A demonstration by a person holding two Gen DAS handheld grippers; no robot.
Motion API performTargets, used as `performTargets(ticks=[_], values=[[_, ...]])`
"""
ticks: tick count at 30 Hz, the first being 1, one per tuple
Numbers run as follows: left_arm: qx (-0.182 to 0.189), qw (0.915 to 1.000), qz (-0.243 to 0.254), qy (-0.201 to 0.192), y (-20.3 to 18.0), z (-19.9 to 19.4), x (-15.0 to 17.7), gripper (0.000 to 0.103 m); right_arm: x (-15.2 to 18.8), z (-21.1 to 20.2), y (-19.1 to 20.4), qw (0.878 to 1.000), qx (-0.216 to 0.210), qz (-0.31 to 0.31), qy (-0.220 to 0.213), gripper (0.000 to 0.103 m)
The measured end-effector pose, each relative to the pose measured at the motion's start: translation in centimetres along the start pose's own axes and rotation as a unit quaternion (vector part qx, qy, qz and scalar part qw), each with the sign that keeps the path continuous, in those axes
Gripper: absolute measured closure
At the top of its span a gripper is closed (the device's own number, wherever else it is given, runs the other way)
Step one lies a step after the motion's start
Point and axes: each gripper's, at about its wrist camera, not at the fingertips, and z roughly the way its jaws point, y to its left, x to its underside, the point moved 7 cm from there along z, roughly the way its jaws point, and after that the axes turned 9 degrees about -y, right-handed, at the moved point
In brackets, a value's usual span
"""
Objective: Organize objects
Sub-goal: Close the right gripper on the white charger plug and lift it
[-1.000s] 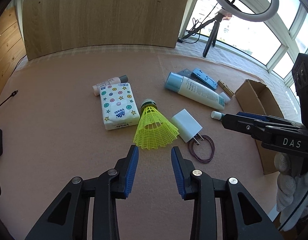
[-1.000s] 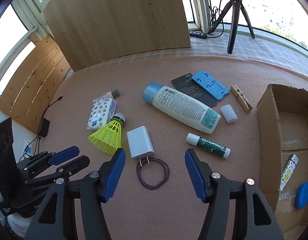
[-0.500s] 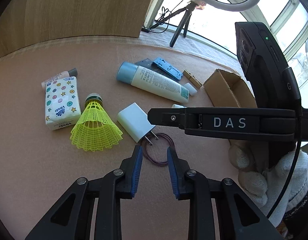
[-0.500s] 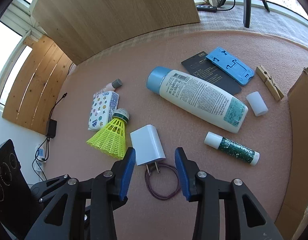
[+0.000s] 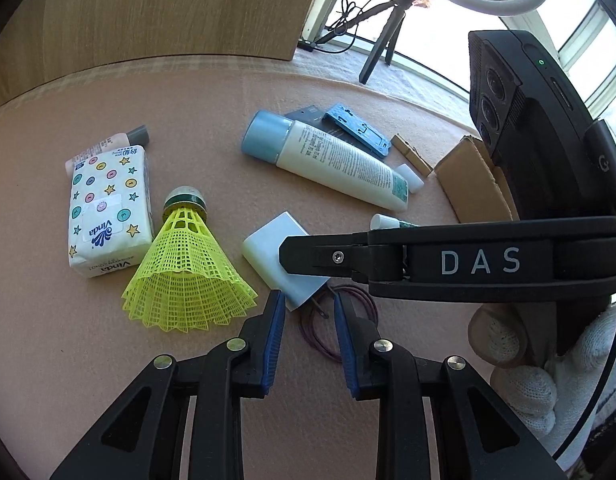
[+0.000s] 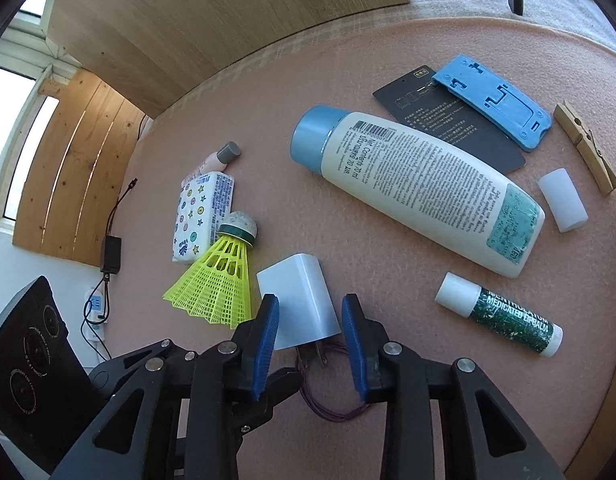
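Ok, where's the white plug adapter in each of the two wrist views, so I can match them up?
Left wrist view: the white plug adapter lies just above centre, partly hidden behind the right tongs' black arm, right of the yellow shuttlecock.
Right wrist view: the adapter is low and central, its lower end between the right tongs' blue pads.
Shared landmark: the yellow shuttlecock lies immediately to its left in both.
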Motion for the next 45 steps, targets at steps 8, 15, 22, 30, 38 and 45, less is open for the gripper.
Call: performTargets(ticks=[8,15,22,30,38,45], values=[[0.001,1.0,0.001,0.001,0.9,-0.5,0.2,0.075,0.0,0.7,0.6,1.0,-0.014,0.003,0.011,0.073],[0.005,0.9999,0.009,0.008,0.8,-2.0,1.8,0.075,1.0,0.8,1.3,1.0,-0.024,0.004,0.016,0.073],[0.015,0.9998,0.002,0.015,0.7,-3.8,4.1,0.075,2.9,0.6,2.1,0.999,-0.033,0.002,0.026,0.073],[0.014,0.9995,-0.002,0.029,1.0,-5.5,7.0,0.075,6.3,0.7,3.1,0.998,-0.048,0.003,0.048,0.073],[0.003,0.9997,-0.012,0.023,2.3,-5.9,7.8,0.071,8.2,0.7,3.8,0.998,-0.038,-0.02,0.05,0.073],[0.003,0.9998,-0.003,0.02,1.5,-6.1,7.5,0.071,8.1,0.3,3.3,0.999,-0.03,-0.018,0.04,0.073]])
